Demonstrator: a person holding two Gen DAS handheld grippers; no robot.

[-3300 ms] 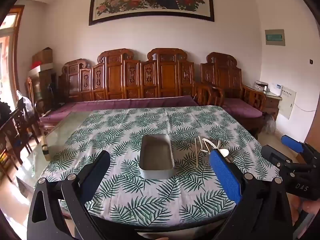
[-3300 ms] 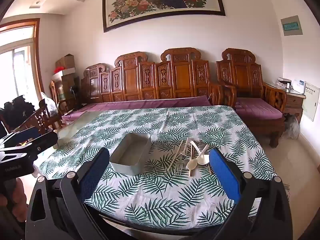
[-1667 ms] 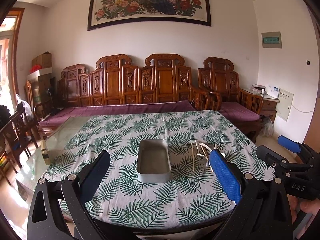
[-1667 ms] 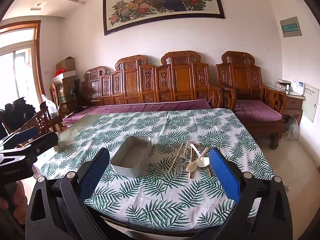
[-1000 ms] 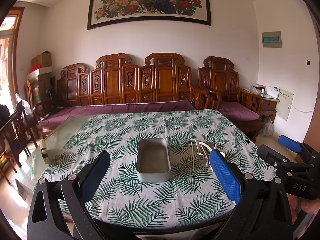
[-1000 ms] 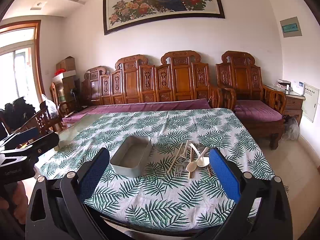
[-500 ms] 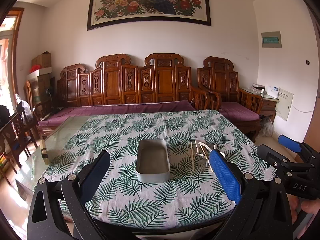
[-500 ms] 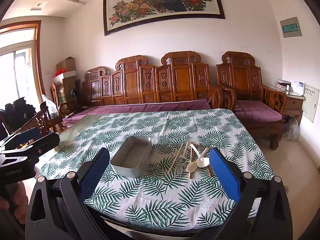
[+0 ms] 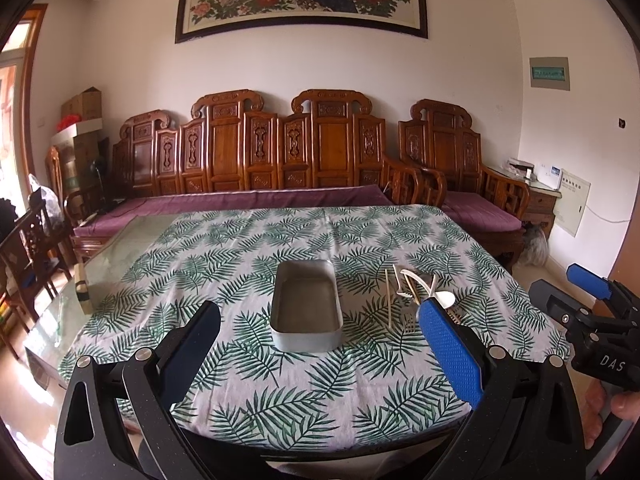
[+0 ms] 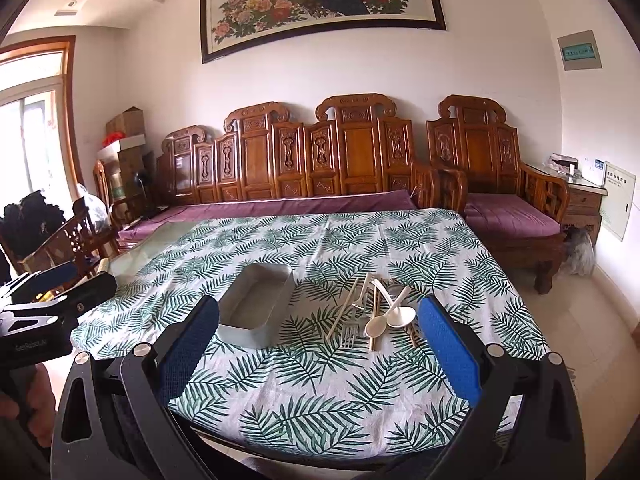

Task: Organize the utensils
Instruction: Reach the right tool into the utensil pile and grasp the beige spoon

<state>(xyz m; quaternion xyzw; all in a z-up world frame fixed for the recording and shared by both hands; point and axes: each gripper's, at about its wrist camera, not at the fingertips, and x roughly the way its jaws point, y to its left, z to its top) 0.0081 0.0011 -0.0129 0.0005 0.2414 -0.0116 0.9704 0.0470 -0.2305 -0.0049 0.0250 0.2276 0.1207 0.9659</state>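
Note:
A grey metal tray (image 9: 306, 306) stands empty on the leaf-print tablecloth (image 9: 248, 252); it also shows in the right wrist view (image 10: 256, 306). To its right lies a loose pile of utensils (image 10: 376, 310): cream spoons (image 10: 386, 320), a metal fork (image 10: 352, 326) and chopsticks (image 10: 346, 310). The pile also shows in the left wrist view (image 9: 412, 292). My left gripper (image 9: 320, 356) is open and empty, held before the table's near edge, in line with the tray. My right gripper (image 10: 318, 354) is open and empty, short of the pile.
A small wooden block (image 9: 82, 290) stands on the bare glass at the table's left edge. A carved wooden bench with purple cushions (image 9: 256, 200) runs behind the table. Wooden chairs (image 9: 28, 240) stand at the left.
Both grippers have stayed nearly still over the last second. Since 3.3 s ago the left view has drawn back slightly from the table. Nothing was grasped.

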